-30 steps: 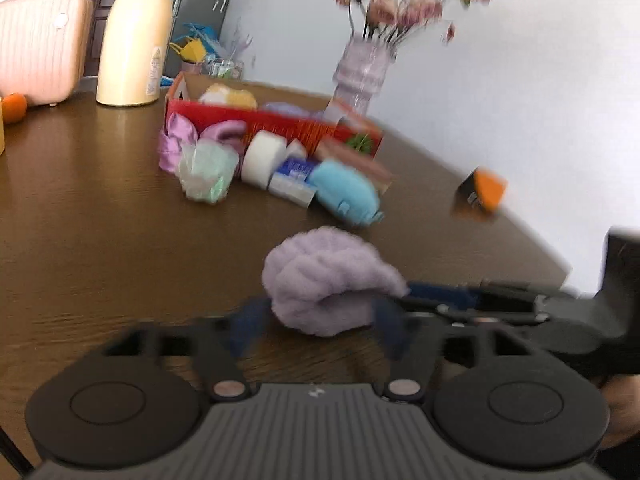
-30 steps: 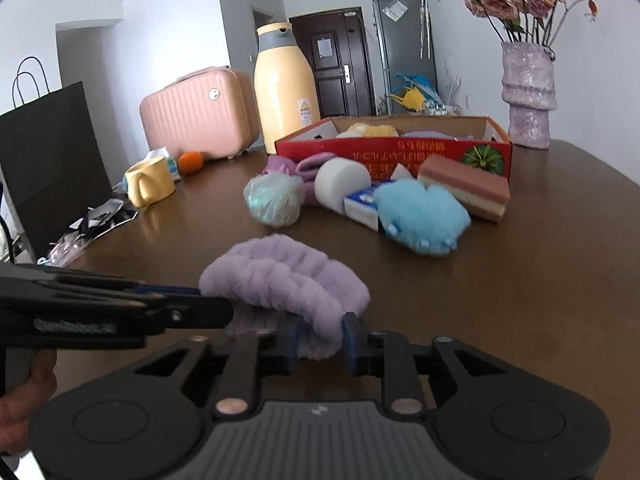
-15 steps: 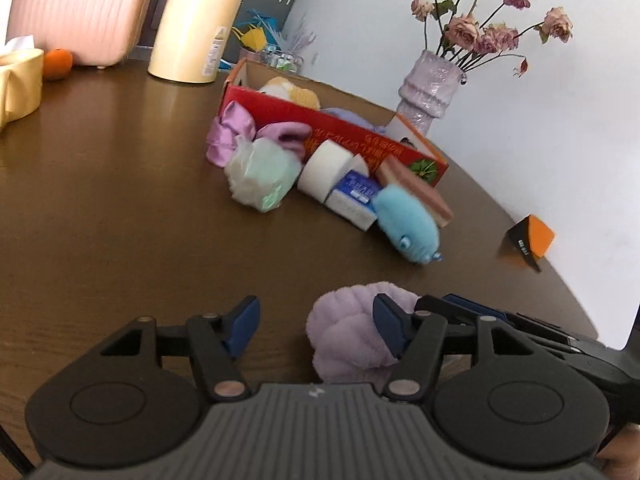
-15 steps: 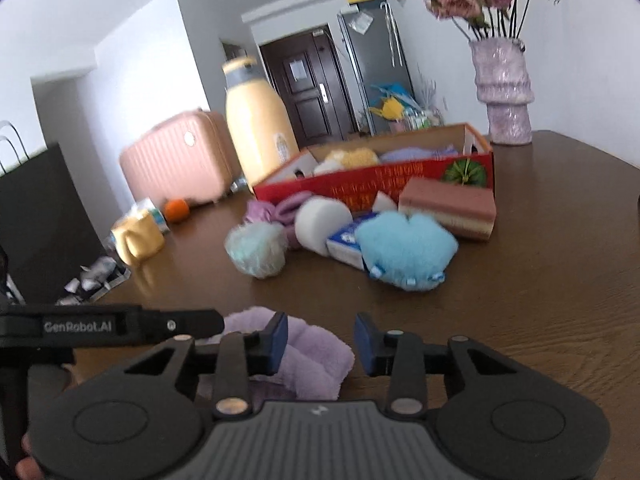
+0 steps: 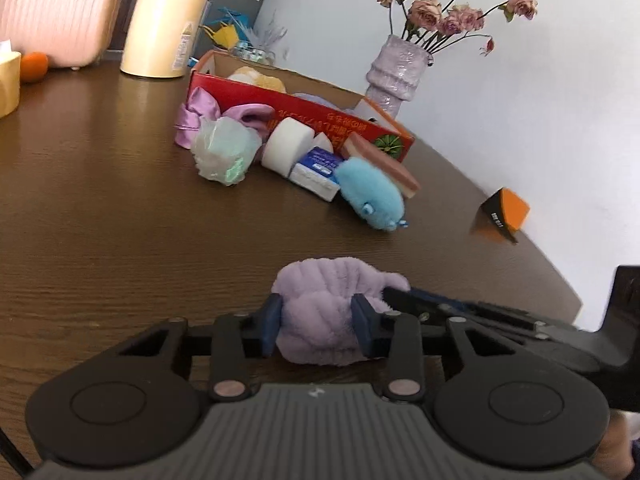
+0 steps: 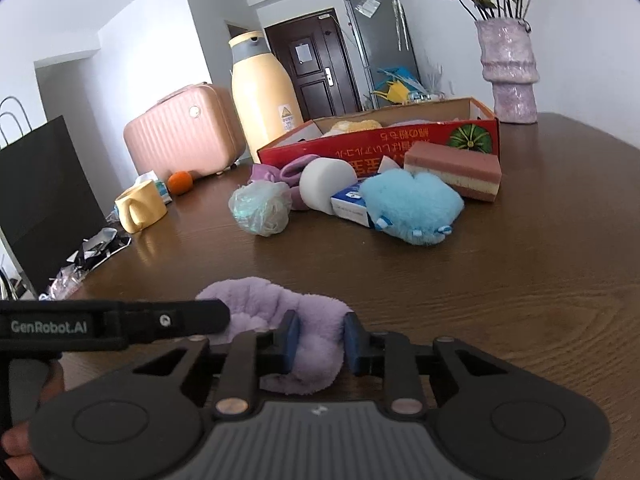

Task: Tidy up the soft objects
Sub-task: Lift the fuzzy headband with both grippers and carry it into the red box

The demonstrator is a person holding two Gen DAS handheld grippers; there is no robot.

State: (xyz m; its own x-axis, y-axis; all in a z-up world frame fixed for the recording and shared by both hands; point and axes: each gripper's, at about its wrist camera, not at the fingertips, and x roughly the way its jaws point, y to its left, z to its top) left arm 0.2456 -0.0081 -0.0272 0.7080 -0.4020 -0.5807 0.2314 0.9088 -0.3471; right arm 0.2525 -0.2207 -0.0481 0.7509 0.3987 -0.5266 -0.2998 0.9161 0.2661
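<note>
We noted the lavender plush headband [image 5: 336, 312] low at frame centre, left gripper [image 5: 316, 322] and right gripper [image 6: 318, 342] both closing onto its folds; we judged opposed pulls might stretch it or slip a pad [image 5: 271, 322].

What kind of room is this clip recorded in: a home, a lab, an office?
Most likely a lived-in home, perhaps a dining area. A brown wooden table holds a vase of flowers, a fridge stands by a dark front door, and a pink suitcase sits at the table's far edge.
</note>
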